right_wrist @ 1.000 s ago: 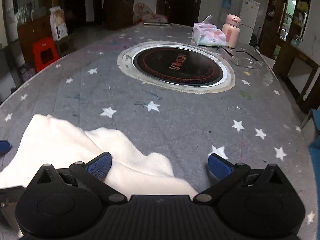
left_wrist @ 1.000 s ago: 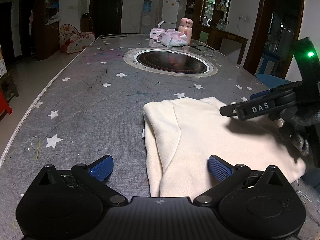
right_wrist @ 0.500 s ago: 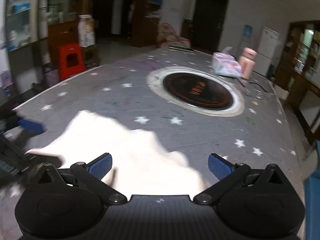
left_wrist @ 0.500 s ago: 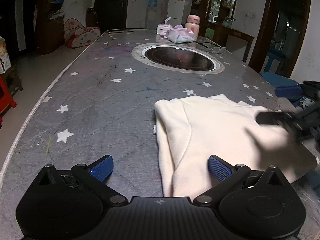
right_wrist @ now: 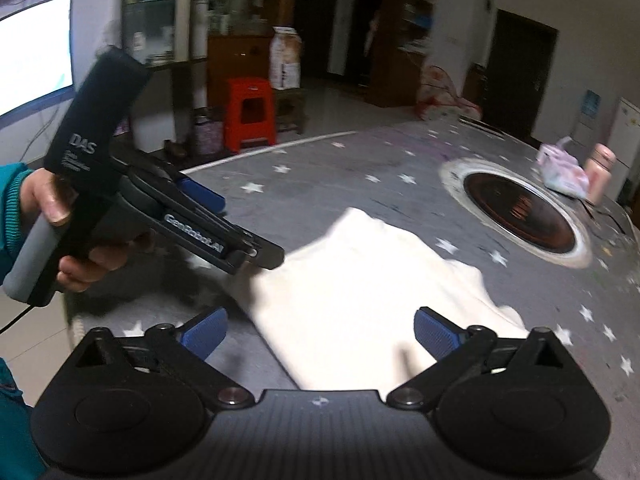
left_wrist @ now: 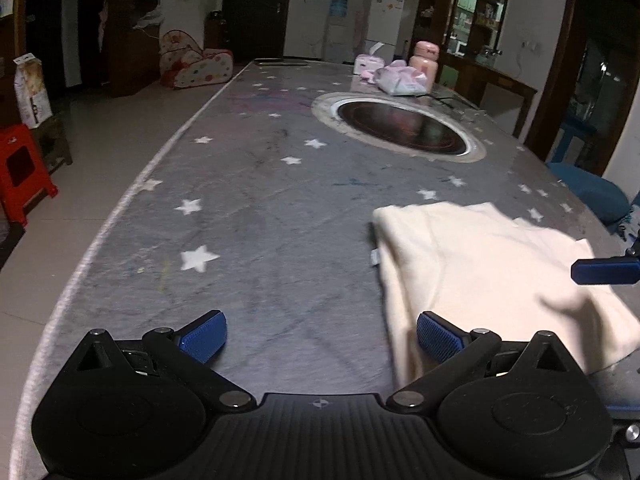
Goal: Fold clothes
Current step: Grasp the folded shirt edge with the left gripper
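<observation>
A cream garment (left_wrist: 488,268) lies folded flat on the grey star-patterned table (left_wrist: 256,208); it also shows in the right wrist view (right_wrist: 360,292). My left gripper (left_wrist: 318,336) is open and empty, above the table beside the garment's left edge. My right gripper (right_wrist: 320,332) is open and empty, above the garment's near edge. One blue fingertip of the right gripper (left_wrist: 606,271) shows at the right of the left wrist view. The whole left gripper body (right_wrist: 160,216), held in a hand, shows in the right wrist view.
A round inset hotplate (left_wrist: 400,128) sits mid-table. Tissue packs (left_wrist: 400,80) and a pink bottle (left_wrist: 426,62) stand at the far end. A red stool (right_wrist: 250,114) stands on the floor past the table's left edge. A blue seat (left_wrist: 592,192) is at the right.
Both grippers have pulled back from the garment and swung left. The right gripper has lifted and turned, and now sees the left gripper. The garment lies as before.
</observation>
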A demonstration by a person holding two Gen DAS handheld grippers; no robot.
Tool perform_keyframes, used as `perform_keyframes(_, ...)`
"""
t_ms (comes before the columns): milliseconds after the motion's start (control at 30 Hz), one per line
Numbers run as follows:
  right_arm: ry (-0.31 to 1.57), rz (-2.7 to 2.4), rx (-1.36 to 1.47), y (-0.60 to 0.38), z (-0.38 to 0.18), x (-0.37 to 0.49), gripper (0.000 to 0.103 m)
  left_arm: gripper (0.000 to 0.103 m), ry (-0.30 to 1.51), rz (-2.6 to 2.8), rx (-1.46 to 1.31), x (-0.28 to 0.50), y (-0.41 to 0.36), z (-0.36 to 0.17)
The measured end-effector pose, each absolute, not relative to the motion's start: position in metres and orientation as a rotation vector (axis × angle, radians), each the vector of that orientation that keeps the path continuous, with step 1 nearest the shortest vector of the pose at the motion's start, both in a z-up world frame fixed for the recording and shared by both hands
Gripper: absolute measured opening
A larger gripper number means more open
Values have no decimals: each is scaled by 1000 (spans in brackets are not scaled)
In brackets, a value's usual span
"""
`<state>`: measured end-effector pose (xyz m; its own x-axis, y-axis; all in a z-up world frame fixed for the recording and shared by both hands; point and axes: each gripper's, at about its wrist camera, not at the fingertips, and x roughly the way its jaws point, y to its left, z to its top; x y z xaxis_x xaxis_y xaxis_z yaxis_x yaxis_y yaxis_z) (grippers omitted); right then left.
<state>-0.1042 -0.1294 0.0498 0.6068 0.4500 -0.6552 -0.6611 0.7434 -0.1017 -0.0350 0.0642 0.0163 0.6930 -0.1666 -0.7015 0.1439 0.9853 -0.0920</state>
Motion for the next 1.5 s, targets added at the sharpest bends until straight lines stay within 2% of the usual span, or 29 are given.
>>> perform_keyframes(167, 658, 686, -370, -112, 45, -99, 92, 103, 782, -166, -77, -33, 79, 25)
perform_keyframes(333, 661, 725, -427, -92, 35, -99, 80, 103, 763, -176, -151, -31, 94, 38)
perform_keyframes(500, 665, 738, -513, -73, 26, -104, 46, 103, 793, -240, -260, -23, 94, 44)
perform_keyframes(567, 664, 721, -547, -67, 22, -105, 41, 103, 810, -270, -294, -21, 89, 44)
perform_keyframes(633, 652, 711, -561, -67, 22, -106, 31, 103, 822, -300, -324, -19, 83, 42)
perform_keyframes(700, 660, 706, -514, -73, 26, -103, 16, 103, 838, -326, -352, -17, 78, 40)
perform_keyframes(767, 670, 705, -438, -84, 32, -97, 11, 103, 857, -347, -388, -14, 72, 38)
perform_keyframes(1000, 648, 707, -250, -119, 56, -93, 7, 102, 945, -396, -564, 2, 57, 28)
perform_keyframes(1067, 639, 713, -221, -127, 62, -94, 7, 97, 973, -407, -602, 5, 54, 23)
perform_keyframes(1133, 631, 722, -195, -134, 68, -95, 7, 85, 992, -424, -638, 8, 51, 19)
perform_keyframes(1200, 628, 732, -181, -137, 69, -97, 7, 79, 998, -435, -656, 9, 48, 16)
perform_keyframes(1333, 643, 759, -159, -139, 63, -98, 9, 52, 1002, -429, -640, 10, 41, 13)
perform_keyframes(1367, 645, 762, -149, -141, 61, -100, 12, 48, 1000, -423, -624, 10, 41, 13)
perform_keyframes(1400, 645, 756, -138, -145, 60, -101, 21, 43, 996, -420, -599, 10, 40, 14)
perform_keyframes(1433, 645, 749, -126, -149, 59, -103, 24, 36, 993, -417, -576, 9, 40, 14)
perform_keyframes(1500, 647, 718, -102, -161, 58, -105, 26, 31, 989, -416, -551, 8, 40, 13)
